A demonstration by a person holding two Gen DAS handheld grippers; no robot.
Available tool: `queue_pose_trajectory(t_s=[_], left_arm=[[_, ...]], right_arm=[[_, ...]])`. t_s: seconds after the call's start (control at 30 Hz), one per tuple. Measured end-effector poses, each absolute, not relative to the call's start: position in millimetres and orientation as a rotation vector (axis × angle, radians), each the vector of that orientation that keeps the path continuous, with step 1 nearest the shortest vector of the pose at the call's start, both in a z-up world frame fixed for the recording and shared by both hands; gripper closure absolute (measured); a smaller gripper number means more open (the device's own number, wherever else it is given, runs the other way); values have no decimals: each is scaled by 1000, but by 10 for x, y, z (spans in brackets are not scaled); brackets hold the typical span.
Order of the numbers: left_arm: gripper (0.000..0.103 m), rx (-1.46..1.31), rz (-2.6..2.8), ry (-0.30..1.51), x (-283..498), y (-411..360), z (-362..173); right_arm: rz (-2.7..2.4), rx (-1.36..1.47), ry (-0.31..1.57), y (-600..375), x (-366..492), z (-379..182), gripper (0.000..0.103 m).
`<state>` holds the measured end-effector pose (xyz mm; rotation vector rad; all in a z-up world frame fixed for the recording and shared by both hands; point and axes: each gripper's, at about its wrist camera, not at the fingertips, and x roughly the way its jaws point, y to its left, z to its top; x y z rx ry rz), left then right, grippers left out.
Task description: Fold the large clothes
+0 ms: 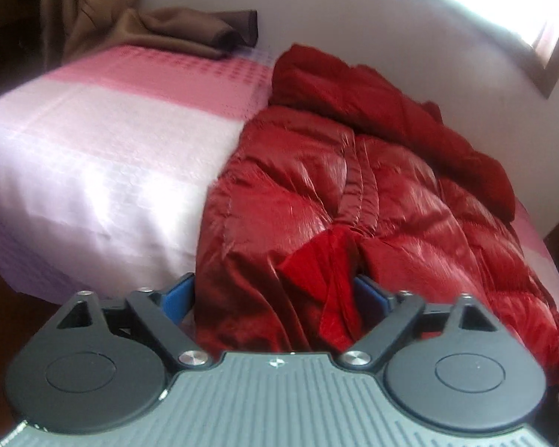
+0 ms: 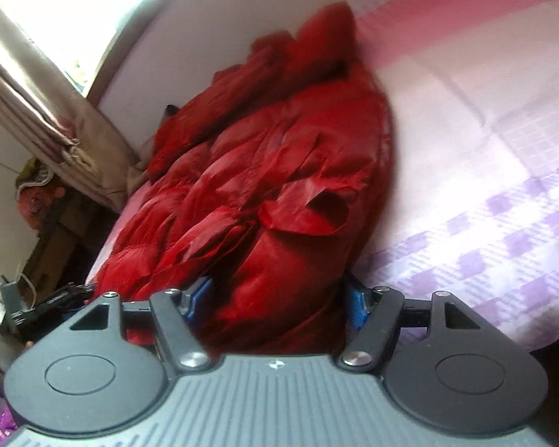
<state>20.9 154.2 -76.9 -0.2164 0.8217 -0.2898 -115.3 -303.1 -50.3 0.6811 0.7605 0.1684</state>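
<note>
Left wrist view. My left claw [image 1: 275, 294] stands wide, its blue pads [image 1: 175, 296] showing at either side. The near hem of the red padded jacket [image 1: 316, 193] bulges up between them. The fabric fills the gap and hides the pad faces, so I cannot tell whether the pads press on it or merely flank it. From the claw the jacket runs away and to the right across the bed [image 1: 93, 156], its matte hood end farthest off beside the pale wall [image 1: 354, 18]. The pink, white and lilac bedcover lies bare to the left. A brown cloth [image 1: 190, 29] sits at the far corner, well apart from the jacket.

Right wrist view. My right claw [image 2: 277, 301] is likewise spread wide, with a blue pad [image 2: 199, 298] at each side of a dark fold of the same jacket [image 2: 272, 171]. The cloth spans the whole gap; contact with the pads is again hidden from me. The jacket stretches away from the claw toward the upper left, where a curtain [image 2: 48, 111] hangs. Checked bedcover [image 2: 484, 186] lies to its right.
</note>
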Motion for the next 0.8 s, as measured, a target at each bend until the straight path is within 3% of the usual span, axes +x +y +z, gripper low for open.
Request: queue_pose_trajectory(t_s=[0.13,0.23,0.3,0.4,0.43,0.47,0.5,0.6,0.7,0.8], left_arm=[[35,-214,-314,819,205,1539,-758],[31,-220,-323,814,205,1571,-773],[21,-231,-335,829,242,1572,-796],[20,-252,-335,835,299,1520,-811],[22,-251,-329,830,300,1501,-809],[30,-242,-321,821,290,1487,-802],[46,-224,-312,805,268,1476,-788],[74,-225,-332,777,211,1503,-720],[85,-255,-320,774,150,1498,-621],[87,-240,-327,733,5,1413,-454]], right_arm=[[206,681,783,-3121,-1197,-533,36],[224,763,793,-3219,-1223,-605,35],[241,801,799,-3203,-1194,-641,34],[255,786,789,-3071,-1131,-652,34],[250,765,782,-3027,-1103,-655,41],[247,758,778,-3011,-1084,-666,51],[238,751,775,-3008,-1068,-683,69],[243,765,745,-3033,-1102,-678,82],[269,773,707,-3064,-1168,-559,86],[290,766,673,-3101,-1266,-376,87]])
